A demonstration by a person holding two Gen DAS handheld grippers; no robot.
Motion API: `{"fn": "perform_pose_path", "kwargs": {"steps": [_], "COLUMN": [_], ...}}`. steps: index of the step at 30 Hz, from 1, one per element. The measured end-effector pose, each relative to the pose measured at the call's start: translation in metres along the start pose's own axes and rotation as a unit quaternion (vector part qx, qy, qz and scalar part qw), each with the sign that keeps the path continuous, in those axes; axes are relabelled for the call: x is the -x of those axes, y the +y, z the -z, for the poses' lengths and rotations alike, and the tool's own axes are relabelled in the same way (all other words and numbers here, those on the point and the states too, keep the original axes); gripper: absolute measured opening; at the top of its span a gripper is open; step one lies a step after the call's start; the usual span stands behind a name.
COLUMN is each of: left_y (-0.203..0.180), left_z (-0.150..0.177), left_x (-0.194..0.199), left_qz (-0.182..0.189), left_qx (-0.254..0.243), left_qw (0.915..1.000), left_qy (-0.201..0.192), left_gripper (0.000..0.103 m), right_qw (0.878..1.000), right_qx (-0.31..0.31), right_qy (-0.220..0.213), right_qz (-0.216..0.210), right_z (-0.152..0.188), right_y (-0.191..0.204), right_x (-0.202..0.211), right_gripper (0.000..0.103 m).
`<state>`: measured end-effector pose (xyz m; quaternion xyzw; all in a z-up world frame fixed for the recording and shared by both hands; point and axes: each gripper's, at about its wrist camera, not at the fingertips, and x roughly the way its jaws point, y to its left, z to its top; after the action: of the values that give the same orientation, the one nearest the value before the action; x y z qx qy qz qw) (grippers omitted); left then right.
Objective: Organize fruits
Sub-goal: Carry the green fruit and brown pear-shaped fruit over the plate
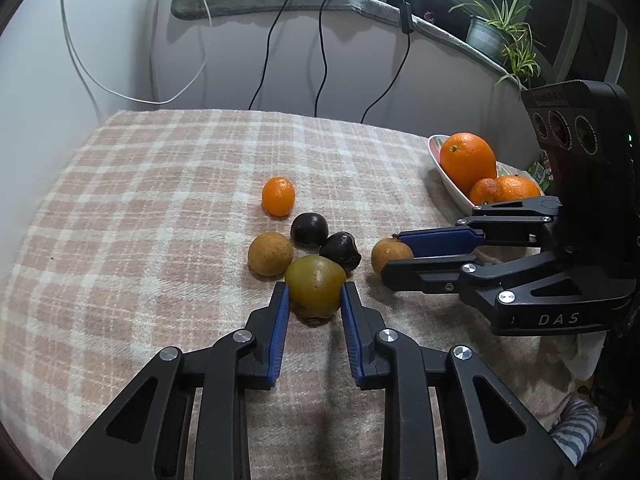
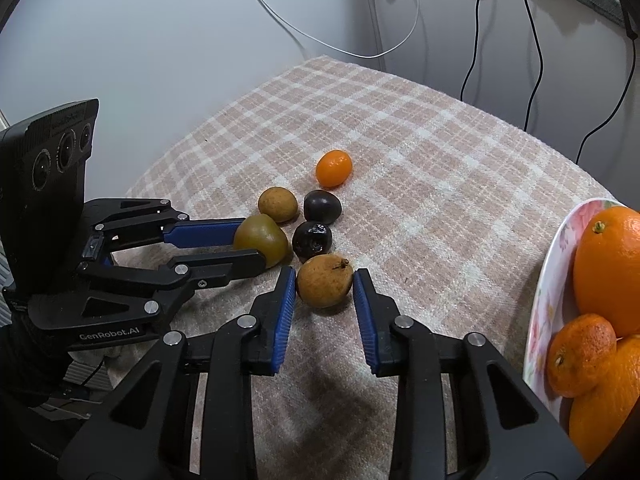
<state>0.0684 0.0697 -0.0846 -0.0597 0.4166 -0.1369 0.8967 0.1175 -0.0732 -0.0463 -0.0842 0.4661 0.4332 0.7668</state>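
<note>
On the checked cloth [image 1: 160,200] lies a cluster of small fruit. My left gripper [image 1: 314,292] is shut on an olive-green fruit [image 1: 316,284], its blue pads pressed on both sides; the right wrist view shows that left gripper [image 2: 252,242] on the fruit [image 2: 266,236] too. My right gripper [image 2: 324,280] is shut on a brown fruit [image 2: 325,280] with a stem, still resting on the cloth. Beside them lie two dark fruits [image 1: 309,230] [image 1: 340,250], another brown fruit [image 1: 270,253] and a small orange one [image 1: 279,196].
A flowered white bowl [image 2: 548,280] at the right edge holds a large orange [image 2: 612,268] and smaller ones. Cables [image 1: 264,60] hang down the wall behind the table. A potted plant [image 1: 500,28] stands on the ledge at the back right.
</note>
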Motion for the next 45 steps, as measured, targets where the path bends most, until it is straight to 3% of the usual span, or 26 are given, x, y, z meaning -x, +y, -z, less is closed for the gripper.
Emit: {"fn": "perform_pose_path", "kwargs": {"steps": [22,45], "left_y": [-0.029,-0.088], "left_z": [-0.011,-0.045], "left_x": [0.026,0.002], "left_qz": [0.017,0.069], "left_qx": [-0.015,-0.046], "left_qw": [0.9992,0.9955], "left_qy": [-0.034,-0.047], "left_gripper": [0.024,0.024], "right_qw": [0.998,0.984], "right_qx": [-0.015,-0.086], "right_qy": [-0.061,-0.121], "right_qz": [0.019,0.102], "right_z": [0.017,0.055], "right_y": [-0.015,-0.097], "right_x": [0.069,0.161], "right_gripper": [0.031,0.031]}}
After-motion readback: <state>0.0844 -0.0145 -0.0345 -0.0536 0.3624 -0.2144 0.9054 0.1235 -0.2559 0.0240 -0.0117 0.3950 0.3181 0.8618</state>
